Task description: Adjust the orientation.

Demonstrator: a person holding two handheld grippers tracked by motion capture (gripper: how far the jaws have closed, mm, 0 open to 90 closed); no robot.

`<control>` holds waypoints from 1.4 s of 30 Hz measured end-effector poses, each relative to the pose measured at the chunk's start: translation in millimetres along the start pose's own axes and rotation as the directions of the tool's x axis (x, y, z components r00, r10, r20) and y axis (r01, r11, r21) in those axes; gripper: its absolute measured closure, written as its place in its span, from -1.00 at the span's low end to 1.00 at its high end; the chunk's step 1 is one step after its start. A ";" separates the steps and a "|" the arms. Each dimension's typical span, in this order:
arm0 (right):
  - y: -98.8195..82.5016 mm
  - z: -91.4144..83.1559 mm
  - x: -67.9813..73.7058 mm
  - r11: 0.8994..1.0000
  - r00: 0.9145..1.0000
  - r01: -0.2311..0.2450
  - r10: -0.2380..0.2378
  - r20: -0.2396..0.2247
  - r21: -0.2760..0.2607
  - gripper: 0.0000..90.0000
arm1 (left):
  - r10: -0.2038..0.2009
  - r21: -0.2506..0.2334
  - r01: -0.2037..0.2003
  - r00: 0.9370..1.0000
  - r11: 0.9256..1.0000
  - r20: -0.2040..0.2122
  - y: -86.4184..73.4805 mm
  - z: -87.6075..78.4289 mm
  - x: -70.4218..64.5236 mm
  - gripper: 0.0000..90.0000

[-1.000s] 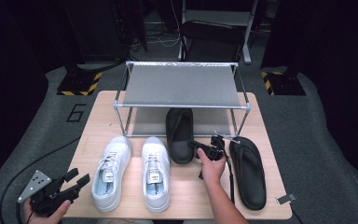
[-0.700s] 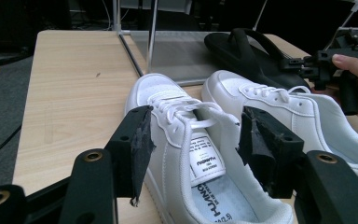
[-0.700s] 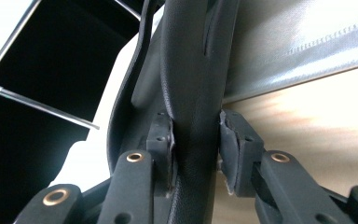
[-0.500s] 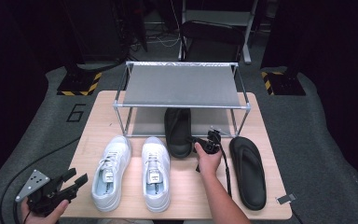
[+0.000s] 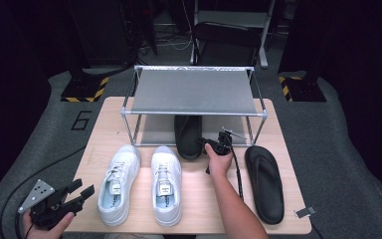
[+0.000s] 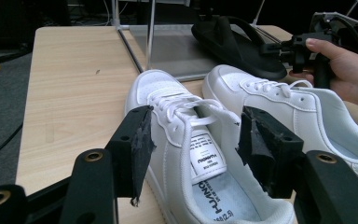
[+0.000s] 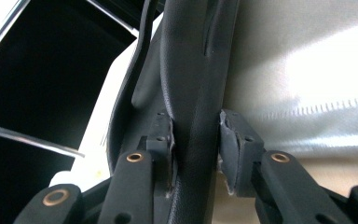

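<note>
At the centre of the high view, the right gripper [image 5: 218,144] pinches the rim of a black rubber flip-flop sandal [image 5: 187,135] lying half under the grey metal shoe rack [image 5: 194,91] on the bench [image 5: 104,134]. Its fingers [image 7: 161,140] sit partly closed on the edge. The sandal looks light, flexible and grippy; the rim is a fair hold. The left gripper [image 5: 74,195], lower left, gapes open and empty.

Left gripper [image 6: 193,149] hovered with jaws apart over a white sneaker [image 6: 191,154], second sneaker [image 6: 307,112] beside; beyond, a hand [image 6: 349,74] held the other gripper [image 6: 303,49] against a black flip-flop [image 6: 237,44].
</note>
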State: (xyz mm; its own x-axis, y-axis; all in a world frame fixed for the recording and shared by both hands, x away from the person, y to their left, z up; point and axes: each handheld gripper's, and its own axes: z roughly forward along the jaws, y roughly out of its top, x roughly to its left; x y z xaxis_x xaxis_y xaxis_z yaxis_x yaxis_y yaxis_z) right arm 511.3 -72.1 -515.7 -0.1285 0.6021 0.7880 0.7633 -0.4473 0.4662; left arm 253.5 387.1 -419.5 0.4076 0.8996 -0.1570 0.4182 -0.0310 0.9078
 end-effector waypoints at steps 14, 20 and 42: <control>19.1 27.3 -3.0 1.000 1.000 0.006 -0.006 0.014 -0.028 0.48 | -0.007 -0.015 0.006 1.000 1.000 -0.027 6.0 -14.6 7.2 -0.02; 19.1 35.6 -5.2 0.999 1.000 -0.017 0.017 0.004 -0.044 0.48 | -0.001 -0.006 0.001 0.999 1.000 -0.035 6.5 -17.5 9.2 -0.02; 24.5 55.8 -10.9 0.997 0.998 0.012 -0.008 0.066 -0.071 0.47 | 0.013 0.017 -0.012 0.999 1.000 -0.037 5.8 -17.1 4.3 -0.02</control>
State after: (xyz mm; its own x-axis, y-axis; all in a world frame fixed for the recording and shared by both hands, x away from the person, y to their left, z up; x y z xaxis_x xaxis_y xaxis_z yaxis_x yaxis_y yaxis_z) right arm 566.8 -52.7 -535.2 -0.0927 0.6475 0.7564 0.7145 -0.4858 0.5035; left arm 243.8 398.3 -408.3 0.3822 0.9148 -0.1308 0.4272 -0.0494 0.9028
